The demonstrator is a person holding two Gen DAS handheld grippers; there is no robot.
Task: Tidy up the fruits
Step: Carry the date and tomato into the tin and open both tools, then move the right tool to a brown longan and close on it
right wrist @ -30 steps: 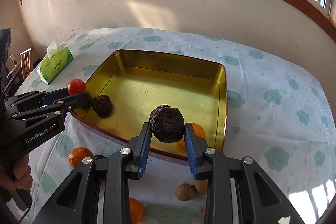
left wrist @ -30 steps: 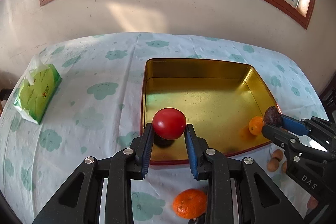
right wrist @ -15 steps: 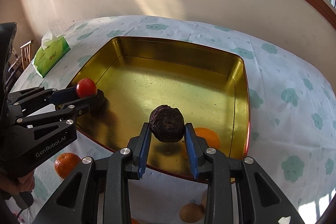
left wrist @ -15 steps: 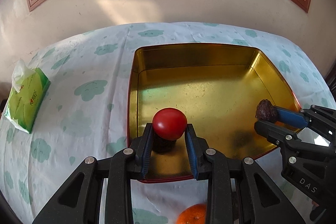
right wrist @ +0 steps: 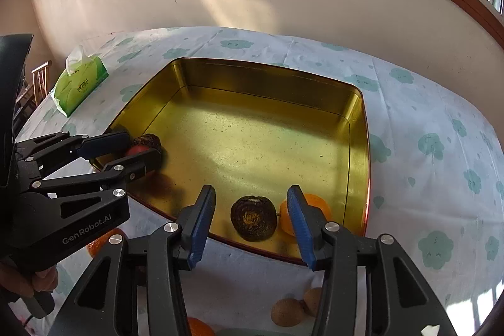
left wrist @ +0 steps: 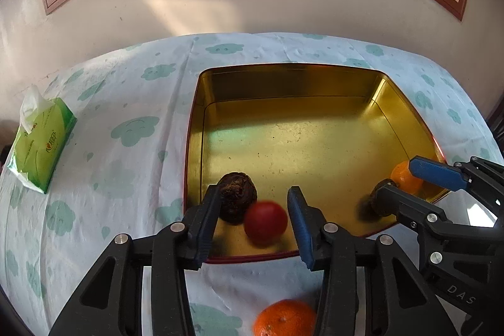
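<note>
"genrobot.ai" printed on left gripper (right wrist: 138, 153), "das" on right gripper (left wrist: 409, 181). both spread wide, gripping nothing. blurred tomato (left wrist: 265, 222) between left fingers, touching neither, dark fruit (left wrist: 235, 197) at its 10 o'clock. second dark fruit (right wrist: 253, 218) between right fingers, orange (right wrist: 315, 208) at 3 o'clock. all inside gold tin (right wrist: 267, 77). tissue pack (left wrist: 41, 144) at 9 o'clock.
</note>
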